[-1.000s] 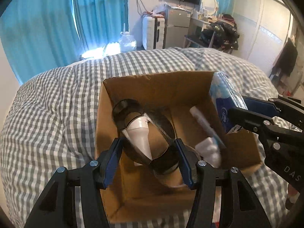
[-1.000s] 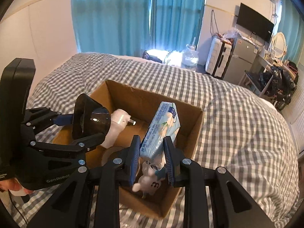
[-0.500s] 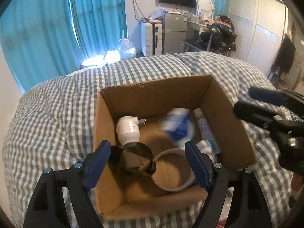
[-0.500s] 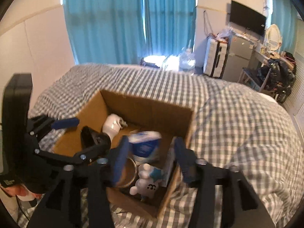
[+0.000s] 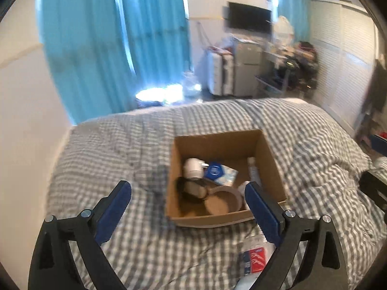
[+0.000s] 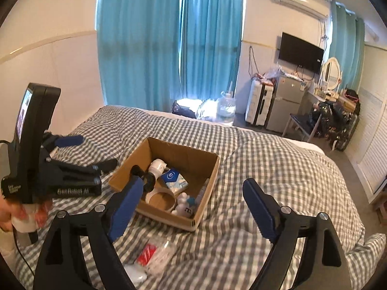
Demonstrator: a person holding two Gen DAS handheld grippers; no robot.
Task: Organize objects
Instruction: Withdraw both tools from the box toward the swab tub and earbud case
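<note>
An open cardboard box sits on the checked bed. Inside lie a white plug, a blue tissue pack, black goggles, a white tape ring, a white tube and a small white figure. My left gripper is open and empty, raised above the box's near side; it also shows in the right wrist view. My right gripper is open and empty, raised over the box's near right corner.
A clear plastic packet with a red and blue card lies on the grey checked quilt in front of the box. Blue curtains, a fridge, a suitcase and a water jug stand beyond the bed. A wall runs along the left.
The left gripper let go of the goggles and the right gripper let go of the tissue pack; both items now lie in the box. Both grippers opened and pulled back and up.
</note>
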